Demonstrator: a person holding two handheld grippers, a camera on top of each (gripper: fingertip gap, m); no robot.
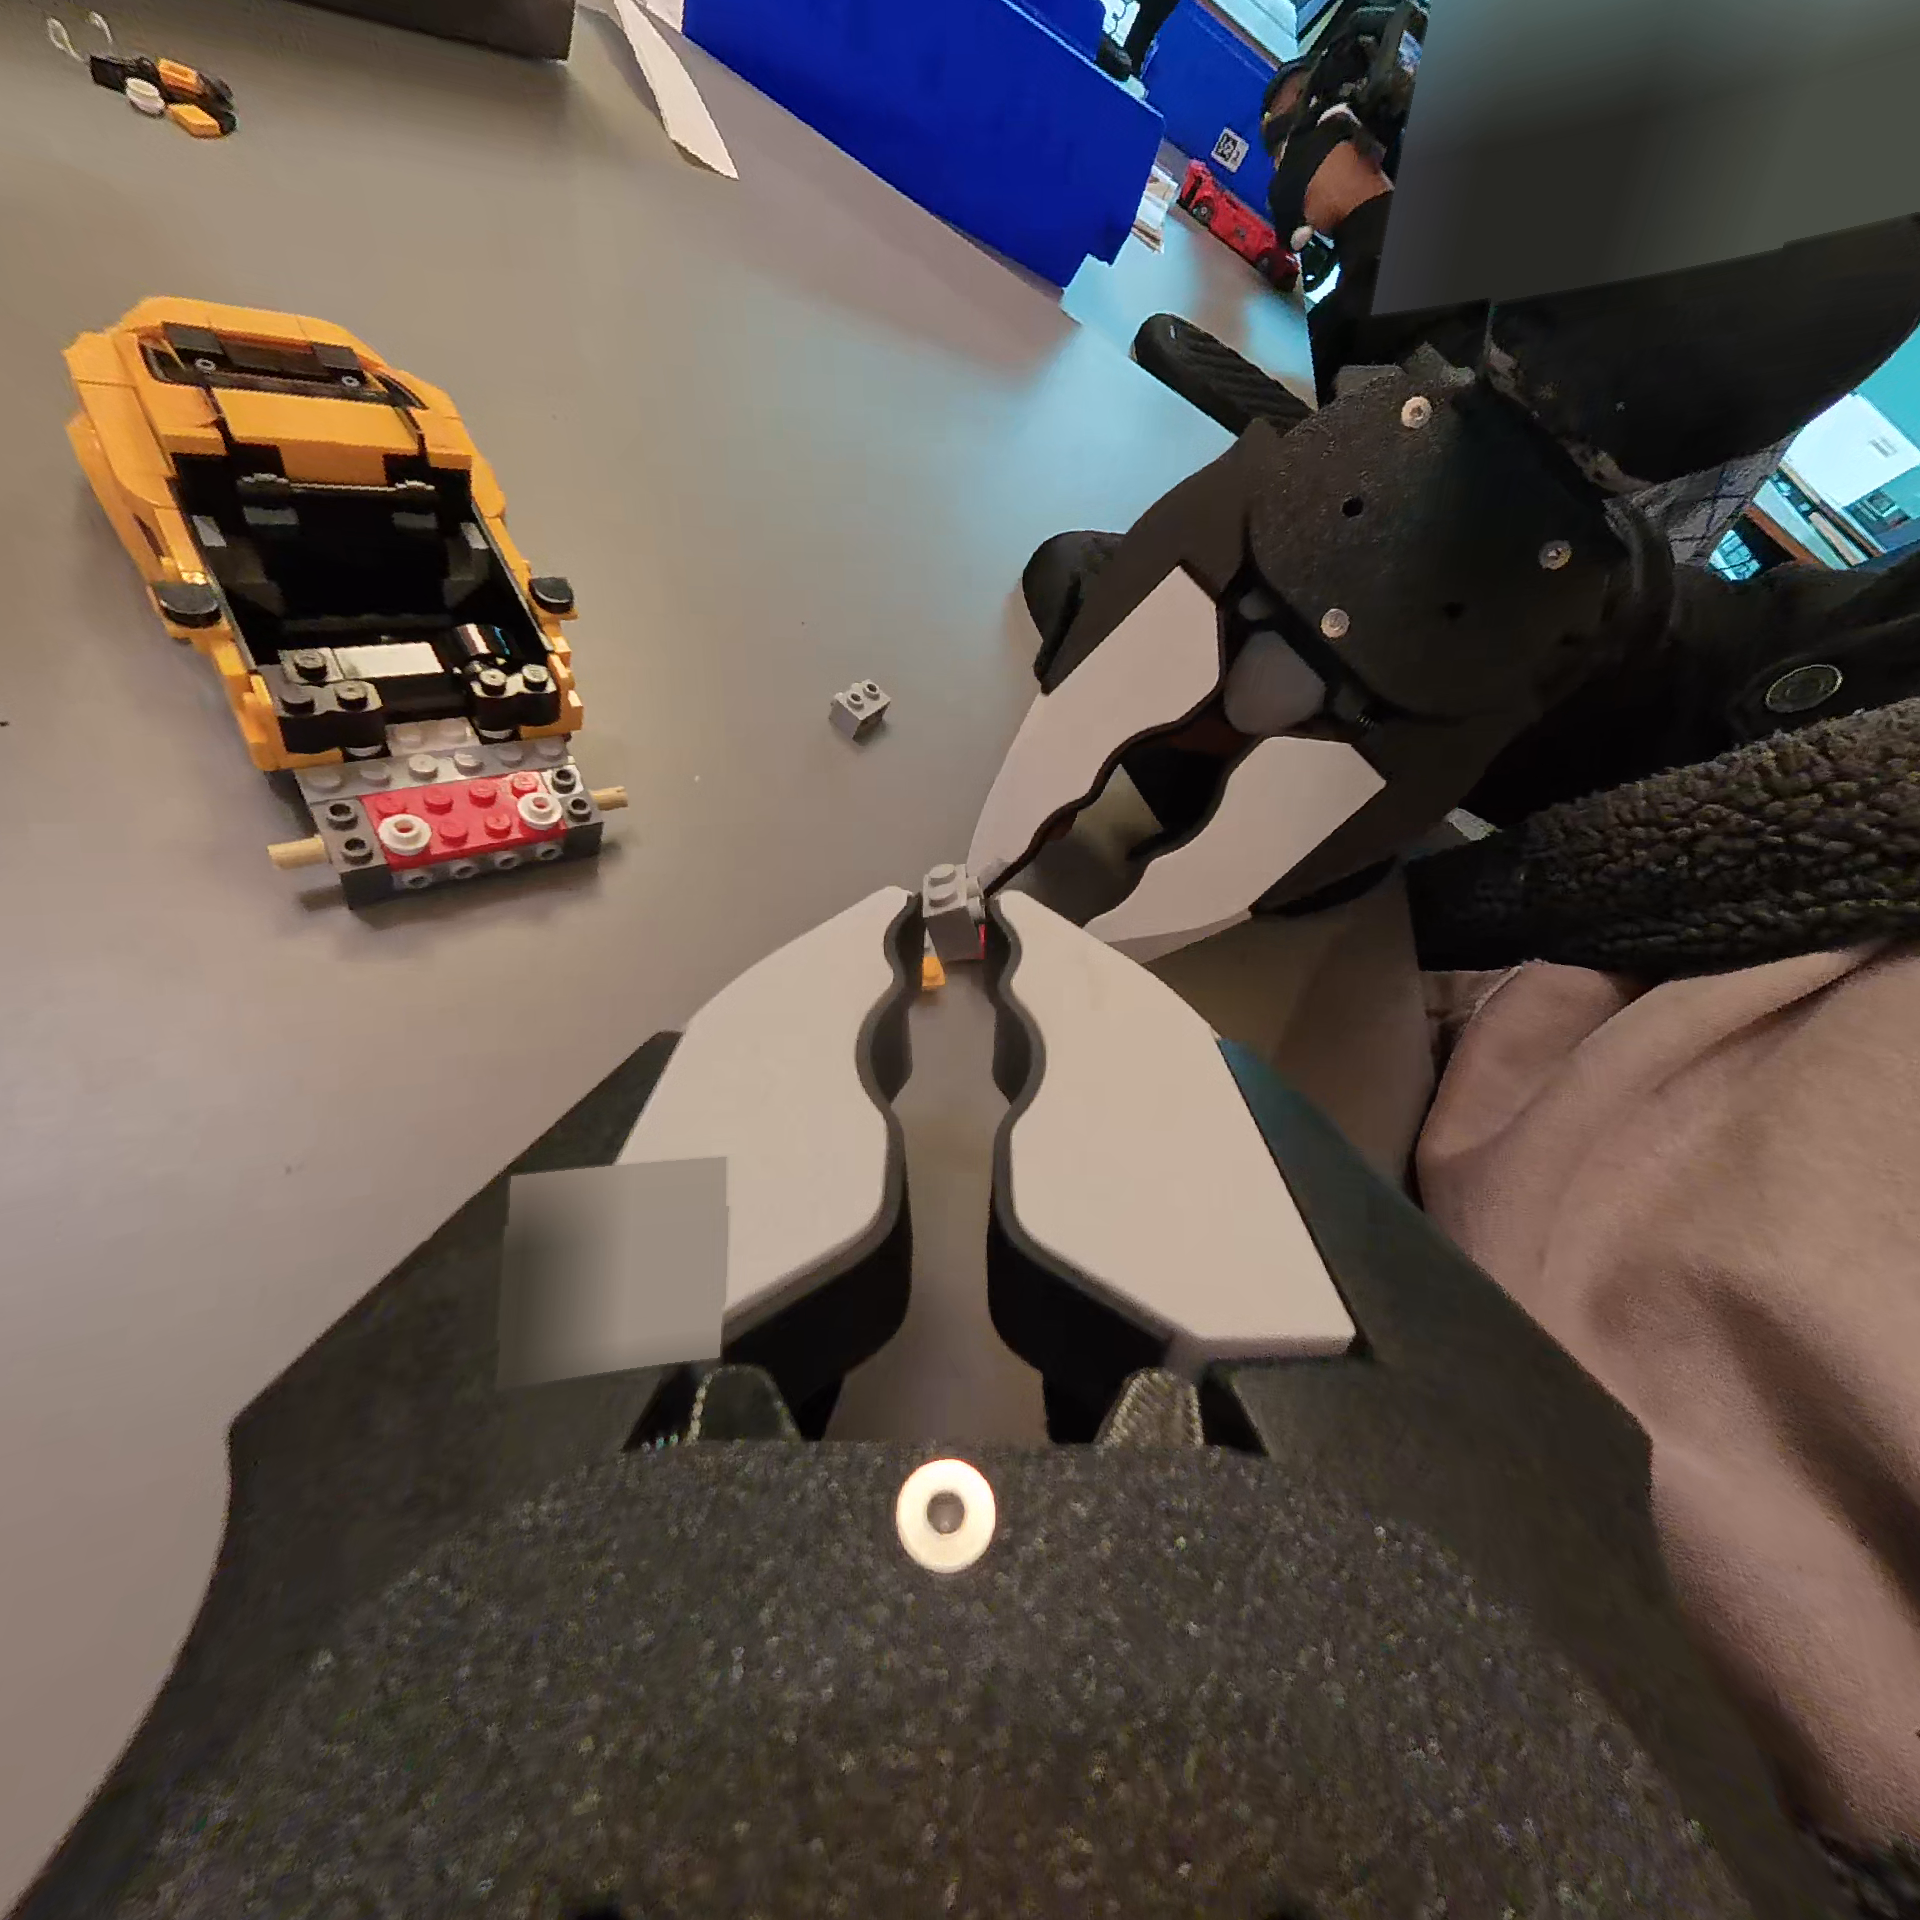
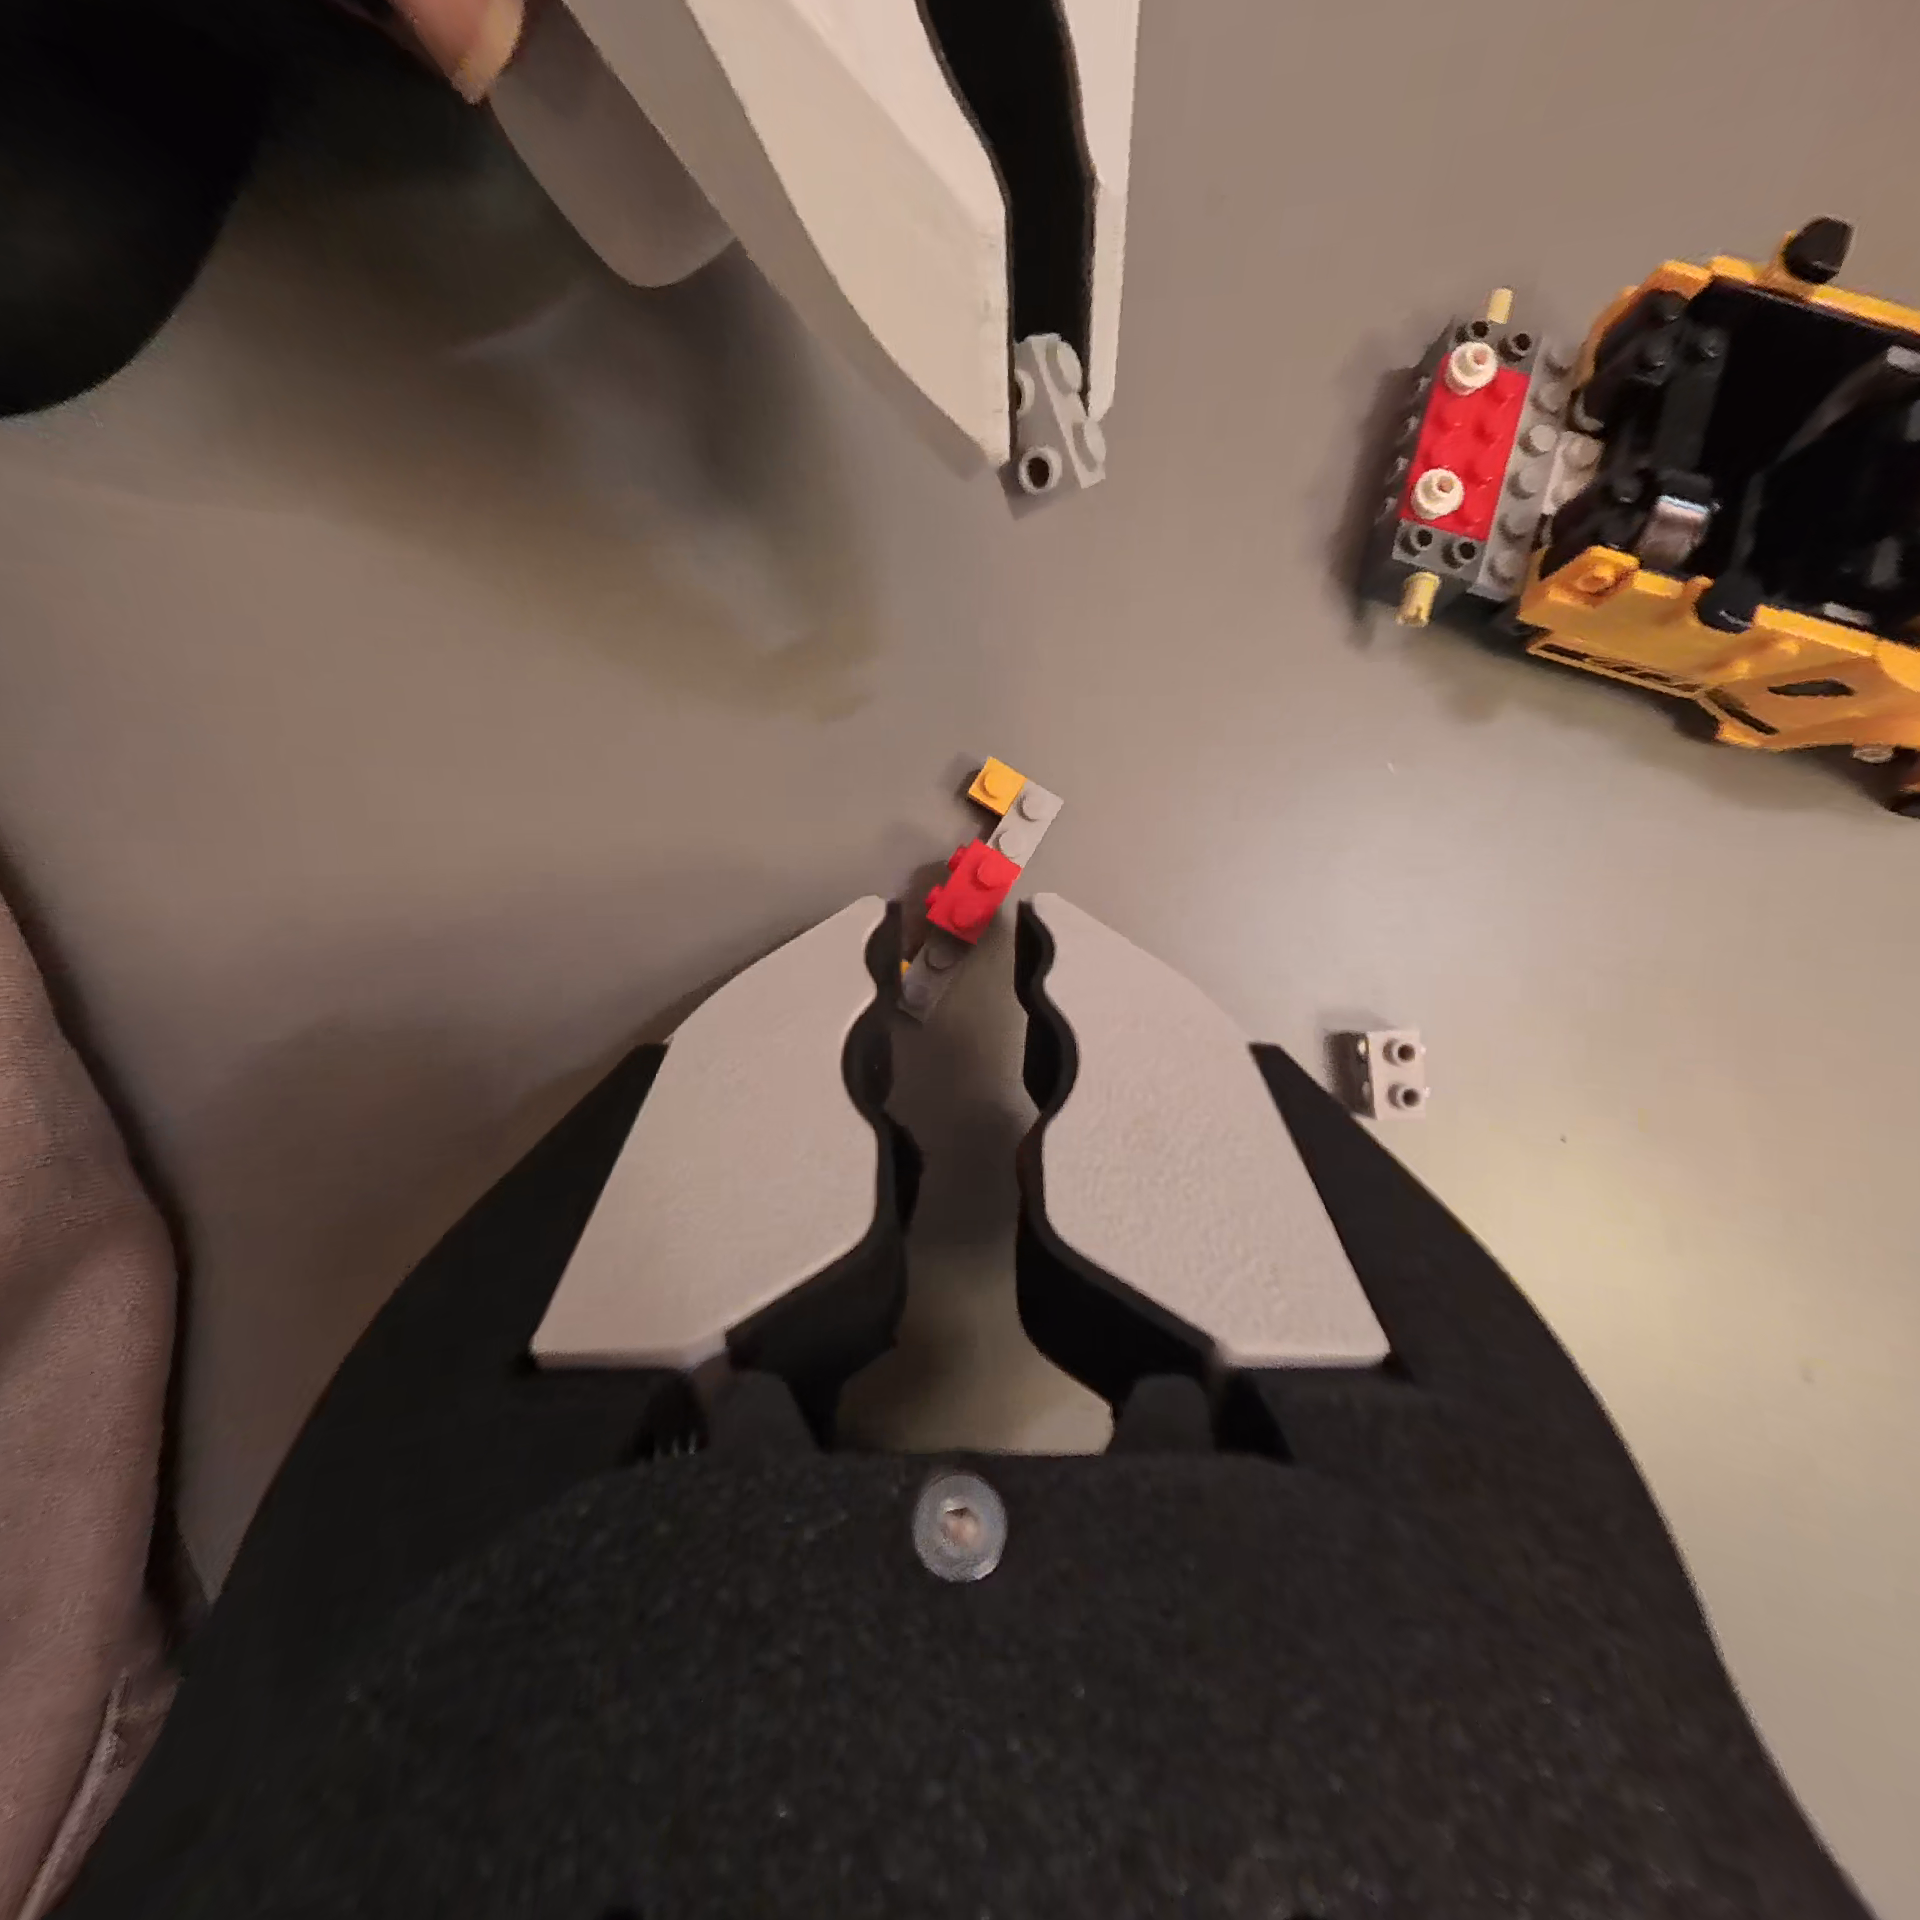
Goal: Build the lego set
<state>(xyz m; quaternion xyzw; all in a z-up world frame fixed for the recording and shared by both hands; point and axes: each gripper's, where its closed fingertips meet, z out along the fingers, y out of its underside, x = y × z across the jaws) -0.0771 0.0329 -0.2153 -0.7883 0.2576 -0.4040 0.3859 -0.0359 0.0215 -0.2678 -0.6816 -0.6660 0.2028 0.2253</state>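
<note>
Left tongs [image 1: 951,920] sit closest in their own view, tips nearly together and clamped on a small grey brick [image 1: 950,912]; the right wrist view shows that same brick [image 2: 1055,426] pinched at the tip, studs facing sideways. Right tongs [image 2: 961,914] stand a little apart at the tips, with a small stack [image 2: 977,883] of one red, one orange and some grey plates leaning against the left finger [image 2: 727,1122]; whether the other finger touches it I cannot tell. From the left wrist view the right tongs [image 1: 997,883] look drawn nearly together, tip meeting the held brick.

On the grey bench [image 1: 727,468] stands one orange car [image 1: 312,582], partly built, roof open, with a red plate and two white round pieces on its bare grey end. One loose grey brick [image 1: 860,707] lies between car and tongs, well apart from both. A handful of small orange, black and white parts [image 1: 166,94] lies at the far corner. No containers show.
</note>
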